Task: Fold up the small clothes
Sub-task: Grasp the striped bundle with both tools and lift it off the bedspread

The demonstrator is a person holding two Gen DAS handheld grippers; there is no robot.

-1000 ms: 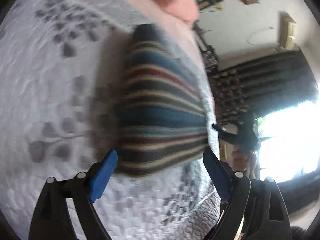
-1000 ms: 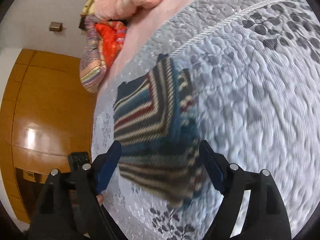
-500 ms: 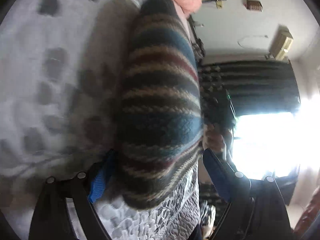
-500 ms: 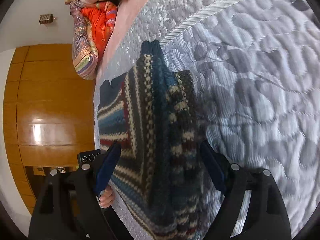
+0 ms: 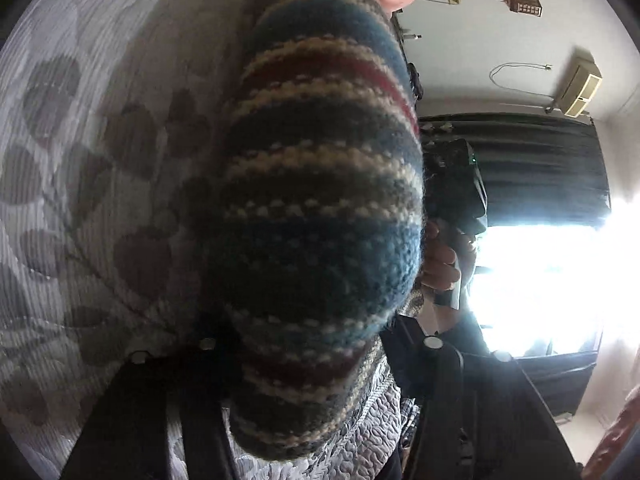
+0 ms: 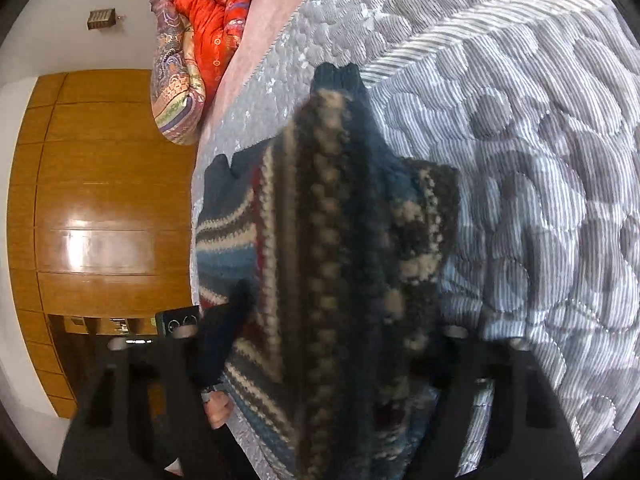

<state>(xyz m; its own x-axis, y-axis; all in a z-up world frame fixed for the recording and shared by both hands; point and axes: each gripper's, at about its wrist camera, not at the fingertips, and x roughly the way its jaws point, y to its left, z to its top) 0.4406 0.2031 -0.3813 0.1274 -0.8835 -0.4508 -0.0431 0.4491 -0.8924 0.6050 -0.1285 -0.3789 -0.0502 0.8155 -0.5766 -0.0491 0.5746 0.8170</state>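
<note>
Showing the striped knit [image 5: 320,216] between both grippers — left gripper [image 5: 316,344] and right gripper [image 6: 320,332] — on the bed [image 6: 540,160]; fingers buried, grip indeterminable.

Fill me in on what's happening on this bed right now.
A person with a handheld two-finger gripper in each hand is folding a striped knitted sweater on a grey quilted bedspread. The left gripper and right gripper both sit at the garment's near edge, with thick folded knit filling the space between each one's fingers. Whether either has closed on it cannot be told. A sleeve already lies folded across the body. Bright bedding is piled at the bed's far end.
</note>
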